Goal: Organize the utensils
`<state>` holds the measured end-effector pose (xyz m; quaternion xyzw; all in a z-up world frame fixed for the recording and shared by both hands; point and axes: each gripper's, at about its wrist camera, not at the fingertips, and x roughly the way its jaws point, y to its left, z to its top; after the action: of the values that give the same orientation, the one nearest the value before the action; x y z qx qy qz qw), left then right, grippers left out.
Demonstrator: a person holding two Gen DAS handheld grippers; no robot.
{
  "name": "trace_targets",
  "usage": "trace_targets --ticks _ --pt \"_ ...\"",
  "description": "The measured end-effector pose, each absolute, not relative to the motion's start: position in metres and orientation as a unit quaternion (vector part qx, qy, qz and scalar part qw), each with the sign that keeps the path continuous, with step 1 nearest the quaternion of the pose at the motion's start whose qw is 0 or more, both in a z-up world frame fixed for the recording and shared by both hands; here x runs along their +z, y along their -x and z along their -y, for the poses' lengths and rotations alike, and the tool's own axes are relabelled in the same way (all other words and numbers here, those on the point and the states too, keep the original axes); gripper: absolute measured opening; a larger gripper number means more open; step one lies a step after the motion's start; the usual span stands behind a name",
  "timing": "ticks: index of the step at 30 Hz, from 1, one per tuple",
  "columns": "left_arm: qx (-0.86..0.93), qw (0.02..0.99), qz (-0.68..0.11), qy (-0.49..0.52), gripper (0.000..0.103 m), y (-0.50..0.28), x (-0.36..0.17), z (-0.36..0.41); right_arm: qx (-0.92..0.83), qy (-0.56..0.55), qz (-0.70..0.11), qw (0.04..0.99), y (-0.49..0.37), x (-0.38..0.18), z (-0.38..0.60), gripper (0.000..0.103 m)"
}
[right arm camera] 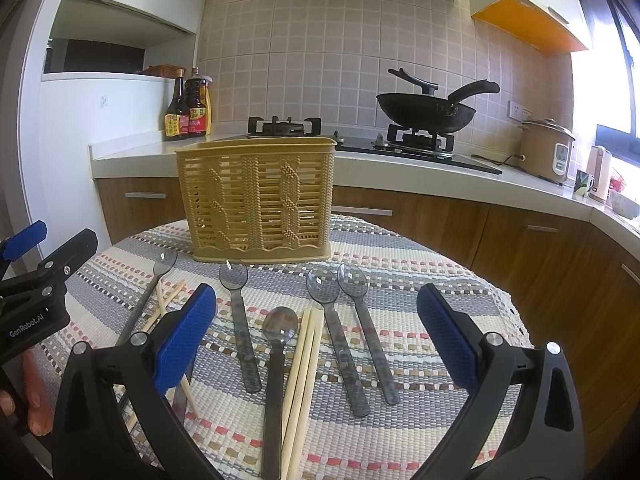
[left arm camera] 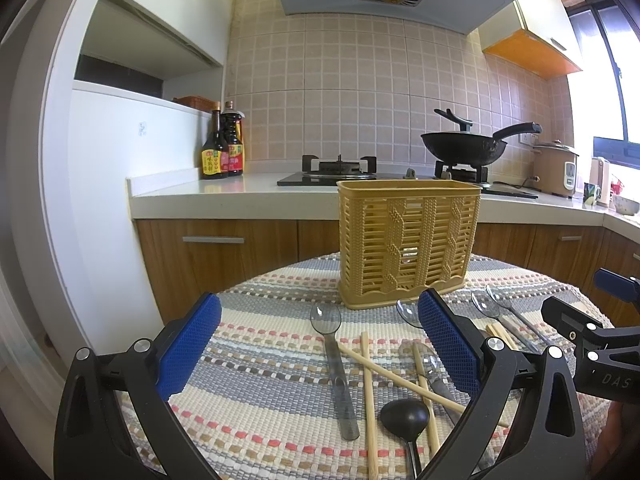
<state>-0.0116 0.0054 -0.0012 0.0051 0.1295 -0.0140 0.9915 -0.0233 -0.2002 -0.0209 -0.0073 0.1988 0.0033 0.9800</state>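
Observation:
A tan woven plastic utensil basket (left arm camera: 408,240) stands upright at the far side of a striped mat; it also shows in the right wrist view (right arm camera: 256,204). Several clear grey plastic spoons (right arm camera: 340,336), wooden chopsticks (right arm camera: 302,376) and a black spoon (left arm camera: 404,418) lie loose on the mat in front of it. My left gripper (left arm camera: 320,344) is open and empty, above a clear spoon (left arm camera: 334,364) and crossed chopsticks (left arm camera: 370,396). My right gripper (right arm camera: 316,340) is open and empty, above a dark-handled spoon (right arm camera: 276,360) and a chopstick pair.
The round table's striped mat (right arm camera: 420,264) drops off at its edges. Behind it run a white counter (left arm camera: 224,192), a gas hob with a black wok (right arm camera: 428,114), sauce bottles (left arm camera: 222,148) and a rice cooker (right arm camera: 546,152). Each gripper shows at the edge of the other's view.

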Motion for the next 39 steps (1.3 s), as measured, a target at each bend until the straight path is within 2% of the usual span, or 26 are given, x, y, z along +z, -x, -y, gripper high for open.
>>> trace_targets --ticks 25,31,35,37,39 --pt "-0.018 0.991 -0.134 0.004 0.096 0.011 -0.002 -0.007 -0.002 -0.009 -0.207 0.978 0.022 -0.019 0.208 0.095" --pt "-0.052 0.976 -0.203 0.064 0.095 -0.003 -0.011 -0.032 0.004 -0.038 -0.241 0.970 0.010 -0.019 0.225 0.095" --pt "-0.073 0.962 -0.256 0.069 0.087 -0.017 -0.012 -0.044 0.000 -0.021 -0.270 0.963 0.002 -0.019 0.227 0.095" --pt "-0.087 0.949 -0.293 0.074 0.076 -0.031 -0.010 -0.051 0.005 -0.012 -0.286 0.958 -0.002 -0.017 0.227 0.093" --pt "-0.100 0.936 -0.329 0.077 0.072 -0.046 -0.009 -0.055 0.015 -0.002 -0.302 0.953 -0.008 -0.012 0.229 0.088"
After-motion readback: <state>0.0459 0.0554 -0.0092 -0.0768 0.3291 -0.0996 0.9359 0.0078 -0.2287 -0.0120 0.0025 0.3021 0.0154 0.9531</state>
